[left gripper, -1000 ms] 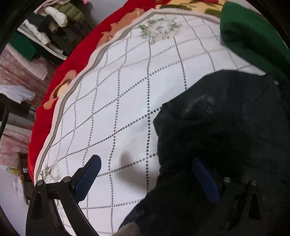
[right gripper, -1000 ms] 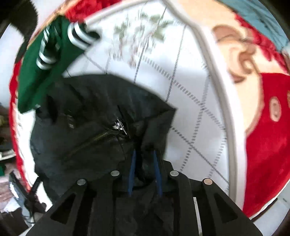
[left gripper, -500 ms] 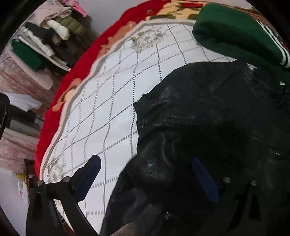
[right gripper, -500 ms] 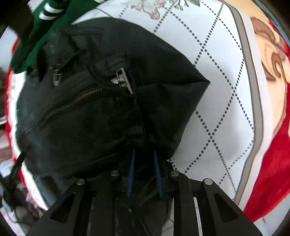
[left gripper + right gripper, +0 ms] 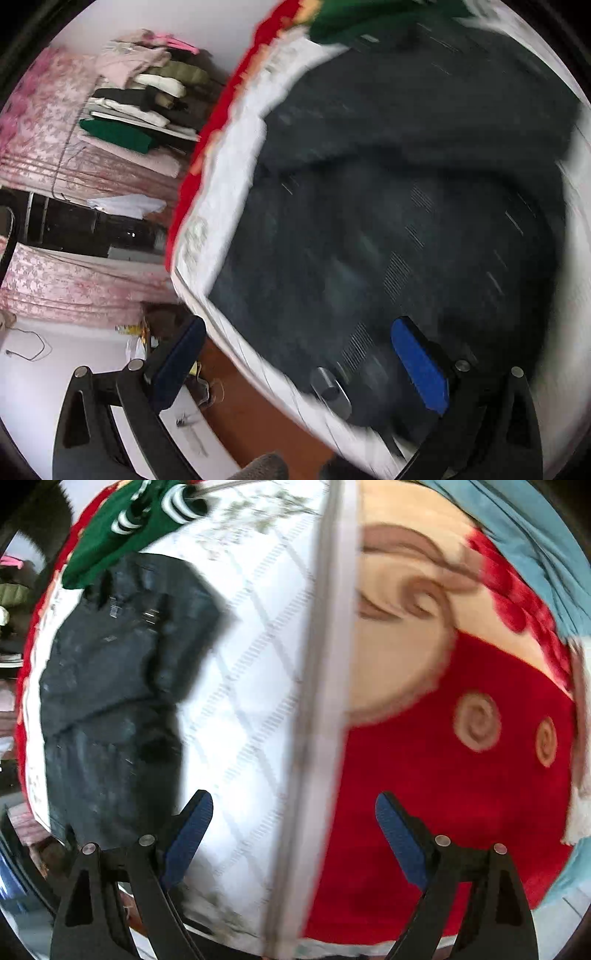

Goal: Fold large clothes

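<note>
A large black jacket (image 5: 406, 184) lies folded on the white quilted cover (image 5: 258, 686) of a bed; the view is blurred. It also shows in the right wrist view (image 5: 114, 686), at the left. My left gripper (image 5: 299, 362) is open and empty above the jacket's near edge by the bed's side. My right gripper (image 5: 295, 834) is open and empty above the cover's grey border, to the right of the jacket.
A green garment with white stripes (image 5: 125, 524) lies at the jacket's far end. A red patterned blanket (image 5: 461, 775) covers the bed to the right. Folded clothes (image 5: 140, 103) are stacked on a shelf beyond the bed. Floor and a brown bed frame (image 5: 251, 406) lie below the left gripper.
The right gripper has let go of the jacket, opened and swung right over the cover. The left gripper has pulled back toward the bed's edge, still open.
</note>
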